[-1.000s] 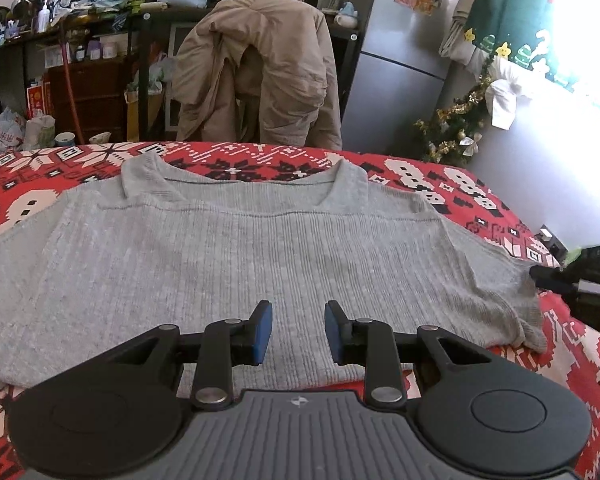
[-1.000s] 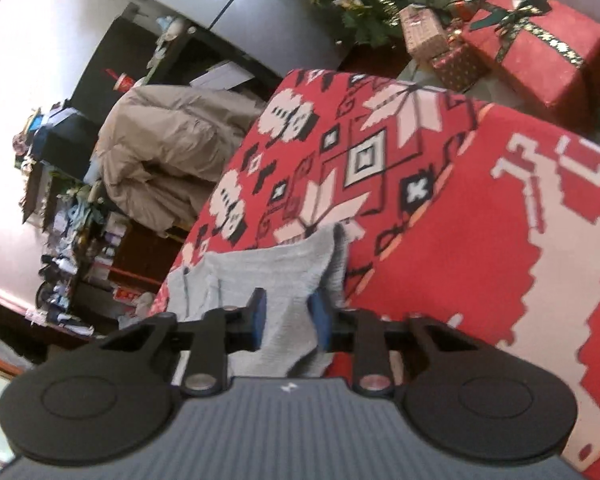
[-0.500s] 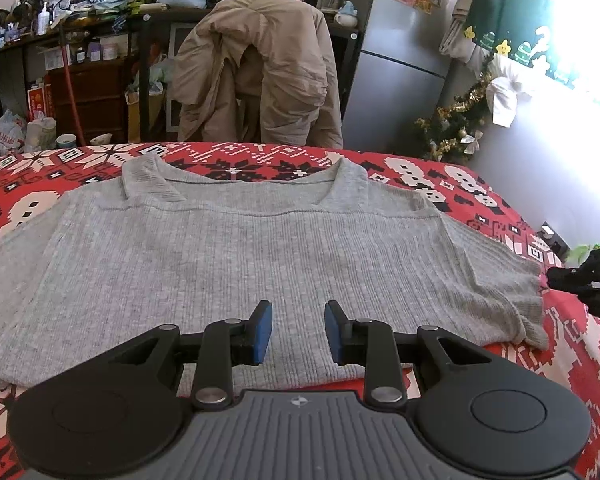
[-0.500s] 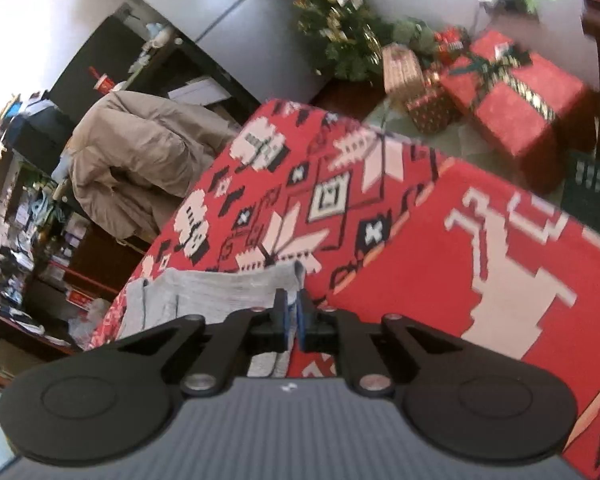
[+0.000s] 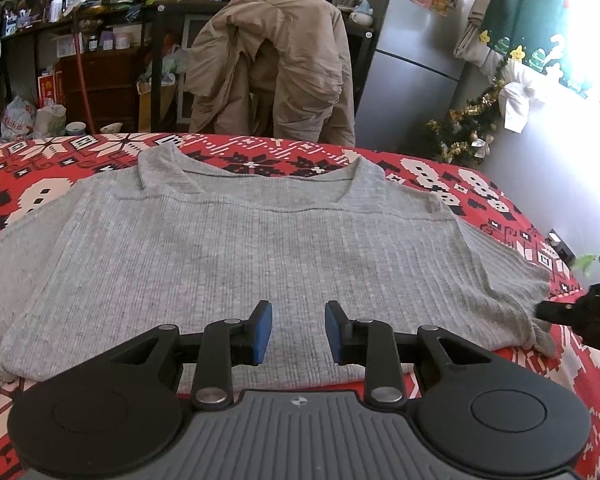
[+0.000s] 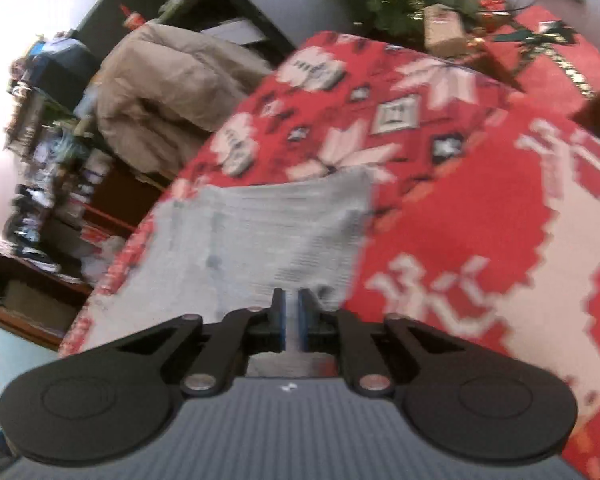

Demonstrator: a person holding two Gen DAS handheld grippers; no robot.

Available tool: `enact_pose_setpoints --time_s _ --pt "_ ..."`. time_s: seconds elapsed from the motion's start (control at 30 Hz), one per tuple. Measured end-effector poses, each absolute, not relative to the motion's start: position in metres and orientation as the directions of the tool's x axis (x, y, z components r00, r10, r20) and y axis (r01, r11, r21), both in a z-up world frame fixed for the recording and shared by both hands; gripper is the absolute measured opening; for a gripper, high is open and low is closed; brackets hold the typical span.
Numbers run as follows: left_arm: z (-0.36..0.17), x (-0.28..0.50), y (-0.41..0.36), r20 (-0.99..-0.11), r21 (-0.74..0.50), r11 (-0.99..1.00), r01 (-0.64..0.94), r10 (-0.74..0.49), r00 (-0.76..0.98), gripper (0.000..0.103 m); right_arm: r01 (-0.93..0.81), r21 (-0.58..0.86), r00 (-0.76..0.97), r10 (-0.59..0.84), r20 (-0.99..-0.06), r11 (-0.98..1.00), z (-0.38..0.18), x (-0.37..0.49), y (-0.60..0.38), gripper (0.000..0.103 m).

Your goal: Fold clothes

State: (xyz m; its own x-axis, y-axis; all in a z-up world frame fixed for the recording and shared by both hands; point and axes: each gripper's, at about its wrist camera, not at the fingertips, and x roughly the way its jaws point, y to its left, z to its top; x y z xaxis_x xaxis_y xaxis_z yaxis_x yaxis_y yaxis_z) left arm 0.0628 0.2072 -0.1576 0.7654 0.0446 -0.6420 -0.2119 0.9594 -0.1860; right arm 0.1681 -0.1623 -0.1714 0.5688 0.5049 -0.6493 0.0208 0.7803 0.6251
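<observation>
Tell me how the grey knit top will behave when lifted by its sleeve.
The grey knit top looks thin and ribbed, so it will likely drape limply. The sleeve already wrinkles near the right gripper, suggesting stretch. It probably weighs little.

Your left wrist view sits low at the near hem of the sweater (image 5: 260, 248), facing 12 o'clock across it toward the coat (image 5: 272, 64) on the chair. The right gripper (image 5: 580, 316) enters at 3 o'clock. Your right wrist view is rolled and blurred, close over the sweater's sleeve (image 6: 276, 232) at the edge of the red cloth (image 6: 460, 220), with the same coat (image 6: 168, 80) at 10 o'clock. Both views share sweater, cloth, coat and tree (image 5: 468, 128).
</observation>
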Motion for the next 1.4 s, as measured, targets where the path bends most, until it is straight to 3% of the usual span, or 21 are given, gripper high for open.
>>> enact_pose_setpoints --time_s 0.07,0.1,0.13,0.23,0.3,0.37,0.53,0.67,0.8,1.07,1.13,1.27,1.4 --pt "-0.158 0.061 0.209 -0.641 -0.177 0.961 -0.214 0.052 0.766 0.028 0.044 0.615 0.584 0.479 -0.655 0.788 -0.168 0.164 -0.172 0.000" --pt "-0.157 0.060 0.210 -0.640 -0.177 0.960 -0.217 0.055 0.766 0.028 0.053 0.607 0.594 0.464 -0.657 0.793 -0.166 0.162 -0.175 0.010" --pt "-0.157 0.058 0.213 -0.639 -0.183 0.958 -0.223 0.056 0.767 0.028 0.055 0.600 0.610 0.449 -0.653 0.798 -0.163 0.160 -0.178 0.011" --pt "-0.156 0.052 0.222 -0.635 -0.207 0.948 -0.240 0.056 0.770 0.029 0.010 0.638 0.654 0.478 -0.587 0.770 -0.150 0.157 -0.173 0.014" --pt "-0.152 0.043 0.233 -0.628 -0.246 0.932 -0.266 0.056 0.777 0.032 -0.058 0.625 0.664 0.498 -0.558 0.779 -0.139 0.156 -0.154 0.031" --pt "-0.148 0.033 0.244 -0.620 -0.280 0.912 -0.300 0.066 0.782 0.043 -0.126 0.608 0.671 0.519 -0.530 0.784 -0.128 0.155 -0.135 0.043" --pt "-0.141 0.003 0.275 -0.612 -0.333 0.851 -0.406 0.132 0.780 0.049 -0.241 0.572 0.635 0.573 -0.519 0.784 -0.121 0.147 -0.077 0.063" --pt "-0.132 -0.022 0.310 -0.631 -0.319 0.804 -0.501 0.214 0.746 0.051 -0.329 0.529 0.605 0.605 -0.518 0.782 -0.113 0.134 -0.037 0.090" --pt "-0.119 -0.045 0.356 -0.655 -0.346 0.726 -0.594 0.266 0.707 0.058 -0.397 0.438 0.615 0.588 -0.525 0.807 -0.101 0.119 -0.010 0.102" --pt "-0.117 -0.035 0.417 -0.799 -0.320 0.584 -0.746 0.258 0.544 0.057 -0.312 0.505 0.582 0.582 -0.568 0.805 -0.106 0.121 -0.013 0.102" --pt "-0.122 -0.028 0.423 -0.827 -0.295 0.559 -0.775 0.257 0.500 0.053 -0.301 0.514 0.574 0.583 -0.576 0.804 -0.111 0.127 -0.014 0.102" --pt "-0.132 -0.015 0.433 -0.874 -0.245 0.510 -0.824 0.252 0.416 0.034 -0.292 0.533 0.554 0.594 -0.583 0.794 -0.116 0.132 -0.017 0.102" --pt "-0.135 -0.011 0.433 -0.882 -0.244 0.480 -0.843 0.252 0.399 0.034 -0.288 0.549 0.537 0.607 -0.586 0.785 -0.119 0.135 -0.020 0.102"
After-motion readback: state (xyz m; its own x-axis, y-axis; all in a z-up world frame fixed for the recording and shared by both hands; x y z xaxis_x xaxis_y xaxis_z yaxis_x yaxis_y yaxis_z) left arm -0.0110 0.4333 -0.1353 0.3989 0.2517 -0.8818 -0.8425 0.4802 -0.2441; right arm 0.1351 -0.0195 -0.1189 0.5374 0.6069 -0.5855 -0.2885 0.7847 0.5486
